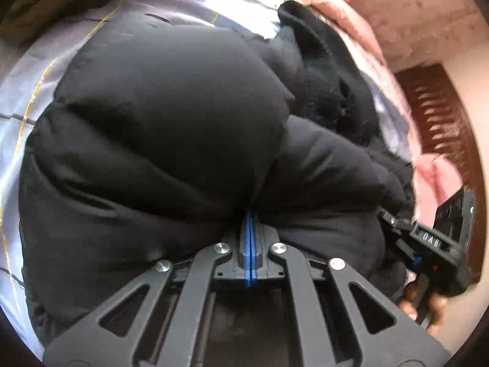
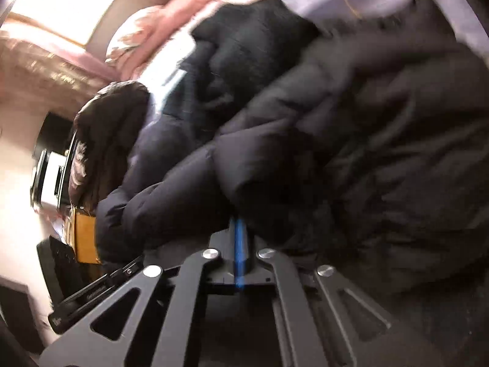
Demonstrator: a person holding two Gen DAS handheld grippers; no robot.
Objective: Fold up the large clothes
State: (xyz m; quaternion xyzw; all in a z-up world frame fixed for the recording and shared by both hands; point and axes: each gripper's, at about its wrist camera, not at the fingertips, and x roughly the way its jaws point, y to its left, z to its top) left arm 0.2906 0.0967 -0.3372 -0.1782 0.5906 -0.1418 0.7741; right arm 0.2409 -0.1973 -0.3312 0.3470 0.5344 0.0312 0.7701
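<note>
Both my tools are pinched tight on the black puffer jacket (image 1: 159,128) right now: left tool (image 1: 250,214) has its blue pads closed into a fold at the near edge, right tool (image 2: 238,223) is clamped on a puffy bit, maybe a sleeve. The jacket's lying on the bed, on the lilac sheet (image 1: 18,91), pink blanket (image 1: 330,3) beyond it. I'd say carry both grips level and together so the padding folds flat instead of ballooning. Its long axis looks to run away from me, furry hood (image 1: 330,91) end far-right, though it's bunched.
</note>
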